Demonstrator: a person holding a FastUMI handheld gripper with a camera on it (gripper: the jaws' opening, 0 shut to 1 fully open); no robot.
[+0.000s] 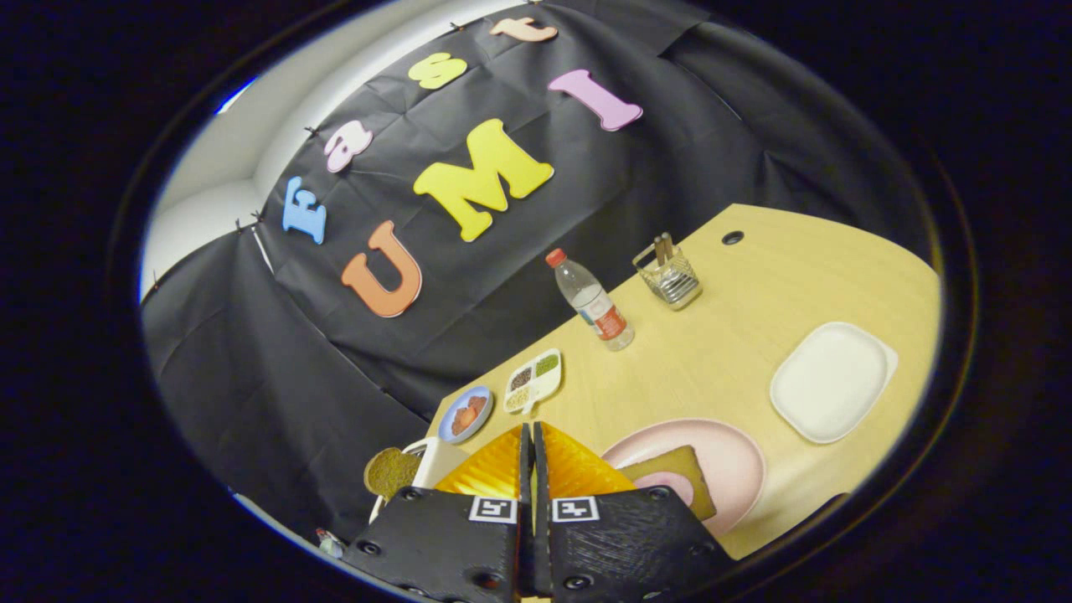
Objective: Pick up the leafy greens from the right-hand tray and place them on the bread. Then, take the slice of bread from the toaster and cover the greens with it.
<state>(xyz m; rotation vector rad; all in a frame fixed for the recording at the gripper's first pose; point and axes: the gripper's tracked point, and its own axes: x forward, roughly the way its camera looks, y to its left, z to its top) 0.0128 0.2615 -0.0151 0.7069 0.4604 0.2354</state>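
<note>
A black cloth wall (pixel 586 209), creased and pinned along its top, hangs behind a pale wood-grain table (pixel 729 368) with a smooth top and a small round dark hole (pixel 733 237) near its far corner; above the cloth a strip of white wall (pixel 251 159) shows. On the table sits a round pink plate (pixel 737 461), partly hidden by the fingers, carrying a square brown slice of bread (pixel 682 477) with a pink round piece on it whose near part is cut off by the gripper body. Farther to the right lies a white rounded-rectangle tray (pixel 829 381); whether any leafy greens lie on it cannot be made out. A clear plastic bottle (pixel 595 306) with a red cap and a label stands beyond the plate, and a wire basket (pixel 670 276) holding some upright pieces stands near the hole. To the left are a white divided dish (pixel 533 378) with small heaps of grains and a small blue plate (pixel 466 414) with reddish food, too small to tell apart. Just left of the fingers a white toaster (pixel 431 461) is mostly hidden, with a brown toast slice (pixel 389 473) sticking up from it. The gripper (pixel 533 456) has its fingers pressed together, grasping nothing.
</note>
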